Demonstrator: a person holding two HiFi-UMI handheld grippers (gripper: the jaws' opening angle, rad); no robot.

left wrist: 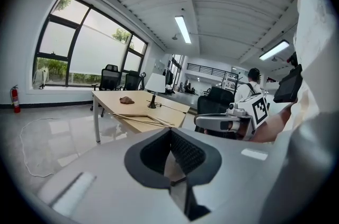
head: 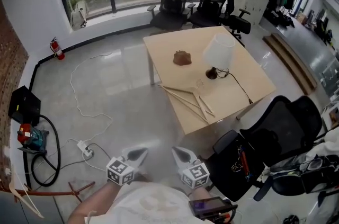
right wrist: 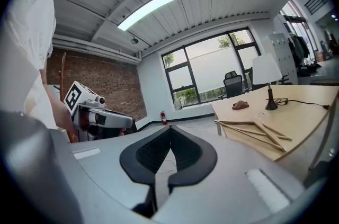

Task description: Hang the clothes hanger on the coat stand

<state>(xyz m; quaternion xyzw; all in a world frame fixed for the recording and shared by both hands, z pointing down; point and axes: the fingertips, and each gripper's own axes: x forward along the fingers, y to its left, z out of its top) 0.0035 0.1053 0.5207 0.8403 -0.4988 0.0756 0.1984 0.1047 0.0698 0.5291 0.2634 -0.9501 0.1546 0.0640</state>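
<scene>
Several wooden clothes hangers point(head: 189, 99) lie in a pile near the front left corner of the light wood table point(head: 249, 85); they also show as hangers point(left wrist: 142, 118) and hangers point(right wrist: 260, 127) in the gripper views. The reddish wooden coat stand point(head: 50, 194) is at the bottom left of the head view, with a pale hanger point(head: 24, 197) on it. My left gripper point(head: 139, 154) and right gripper point(head: 180, 154) are held side by side close to my body, far from the table. Both are shut and hold nothing: left gripper point(left wrist: 170, 130), right gripper point(right wrist: 170, 128).
On the table stand a white-shaded lamp point(head: 218, 53) with a black cord and a brown lump point(head: 183, 57). A black office chair point(head: 275, 135) sits at the table's near right. Cables, a power strip point(head: 85, 150) and a black box point(head: 24, 104) lie on the floor at left.
</scene>
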